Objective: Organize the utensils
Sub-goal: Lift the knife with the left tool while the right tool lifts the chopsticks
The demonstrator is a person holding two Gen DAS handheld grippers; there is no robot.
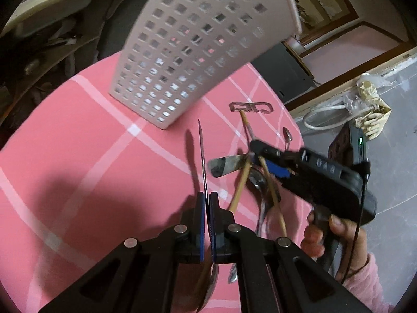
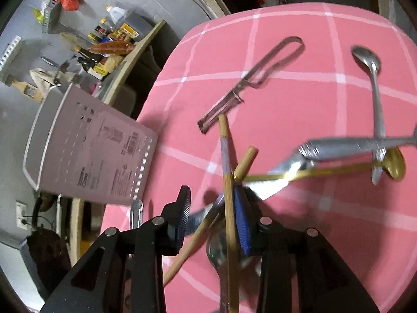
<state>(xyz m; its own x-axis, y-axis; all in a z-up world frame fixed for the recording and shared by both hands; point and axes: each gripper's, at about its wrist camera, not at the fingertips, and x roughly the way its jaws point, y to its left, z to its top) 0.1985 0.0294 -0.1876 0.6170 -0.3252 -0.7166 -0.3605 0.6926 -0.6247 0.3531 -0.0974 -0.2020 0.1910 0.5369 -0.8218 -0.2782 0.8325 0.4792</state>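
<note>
A perforated pale holder (image 1: 198, 41) stands on the pink checked cloth (image 1: 78, 156); it also shows in the right wrist view (image 2: 88, 146). My left gripper (image 1: 206, 200) is shut on a thin knife (image 1: 202, 156), blade edge-on, pointing toward the holder. My right gripper (image 2: 212, 206) is open, low over a pile of utensils, with a wooden chopstick (image 2: 229, 208) between its pads beside the blue right pad (image 2: 241, 221). A second chopstick (image 2: 198, 237), a butter knife (image 2: 346, 146), a spoon (image 2: 375, 99), a gold spoon (image 2: 391, 167) and a peeler (image 2: 250, 80) lie around.
The table edge curves along the left of the right wrist view, with a shelf of bottles and packets (image 2: 112, 39) beyond. In the left wrist view my right gripper's body (image 1: 320, 180) and hand sit at the right, over a grey floor with a white cable (image 1: 325, 117).
</note>
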